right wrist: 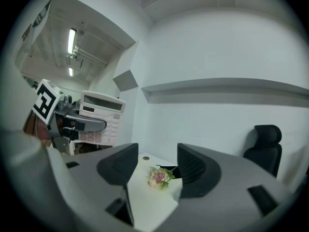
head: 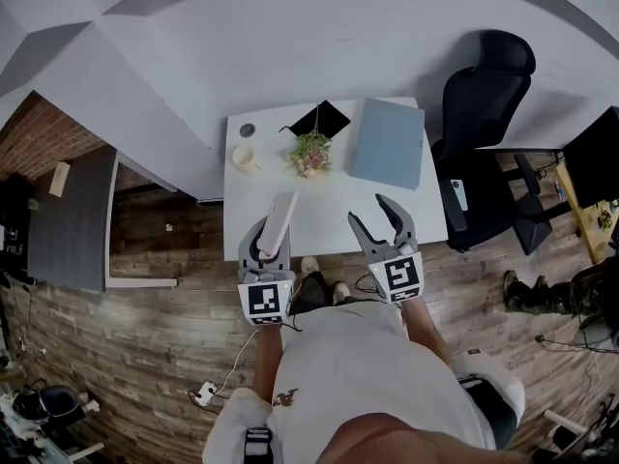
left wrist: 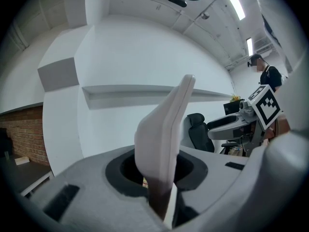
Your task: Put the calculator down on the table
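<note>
My left gripper (head: pixel 272 232) is shut on a white calculator (head: pixel 280 222), held on edge above the near edge of the white table (head: pixel 319 222). In the left gripper view the calculator (left wrist: pixel 164 139) stands upright between the jaws, seen edge-on. From the right gripper view its keypad and display (right wrist: pixel 100 117) face me at the left, clamped by the left gripper (right wrist: pixel 79 122). My right gripper (head: pixel 380 222) is open and empty over the table's near right part; its jaws (right wrist: pixel 157 170) frame a small flower bunch (right wrist: pixel 161 176).
On the table lie a blue folder (head: pixel 388 143), a black notebook (head: pixel 321 119), a flower bunch (head: pixel 310 153), a white cup (head: pixel 243 157) and a small round dark object (head: pixel 248 130). A black office chair (head: pixel 481 100) stands to the right. Wooden floor lies below.
</note>
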`<state>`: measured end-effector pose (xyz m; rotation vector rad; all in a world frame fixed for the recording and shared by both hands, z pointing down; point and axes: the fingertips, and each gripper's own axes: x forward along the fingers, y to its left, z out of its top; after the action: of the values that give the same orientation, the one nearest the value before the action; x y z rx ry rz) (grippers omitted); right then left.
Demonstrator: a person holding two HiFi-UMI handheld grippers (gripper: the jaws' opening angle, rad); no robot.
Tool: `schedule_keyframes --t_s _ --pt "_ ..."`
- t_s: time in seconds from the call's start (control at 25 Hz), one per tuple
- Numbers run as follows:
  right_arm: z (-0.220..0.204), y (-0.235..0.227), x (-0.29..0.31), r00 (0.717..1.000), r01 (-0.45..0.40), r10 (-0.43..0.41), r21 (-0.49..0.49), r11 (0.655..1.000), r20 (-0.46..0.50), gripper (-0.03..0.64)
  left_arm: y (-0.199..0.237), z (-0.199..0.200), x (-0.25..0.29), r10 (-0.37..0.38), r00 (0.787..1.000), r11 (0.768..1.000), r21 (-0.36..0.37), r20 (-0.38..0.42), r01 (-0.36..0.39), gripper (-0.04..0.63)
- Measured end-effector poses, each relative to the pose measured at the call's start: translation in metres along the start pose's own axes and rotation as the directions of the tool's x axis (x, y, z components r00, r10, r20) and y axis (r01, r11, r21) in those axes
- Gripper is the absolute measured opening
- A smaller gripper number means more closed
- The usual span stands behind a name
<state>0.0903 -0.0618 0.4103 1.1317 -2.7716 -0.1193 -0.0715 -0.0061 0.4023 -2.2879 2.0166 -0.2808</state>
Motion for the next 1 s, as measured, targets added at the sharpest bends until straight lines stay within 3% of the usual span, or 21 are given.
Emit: schedule_keyframes --t_s 1.0 --pt "0.007 -0.029 0.106 0.992 0.114 -0.115 -0.009 0.993 -0.049 0.255 0.069 -0.005 0.108 -0.128 0.991 0.992 -0.002 0.03 0.129 0.107"
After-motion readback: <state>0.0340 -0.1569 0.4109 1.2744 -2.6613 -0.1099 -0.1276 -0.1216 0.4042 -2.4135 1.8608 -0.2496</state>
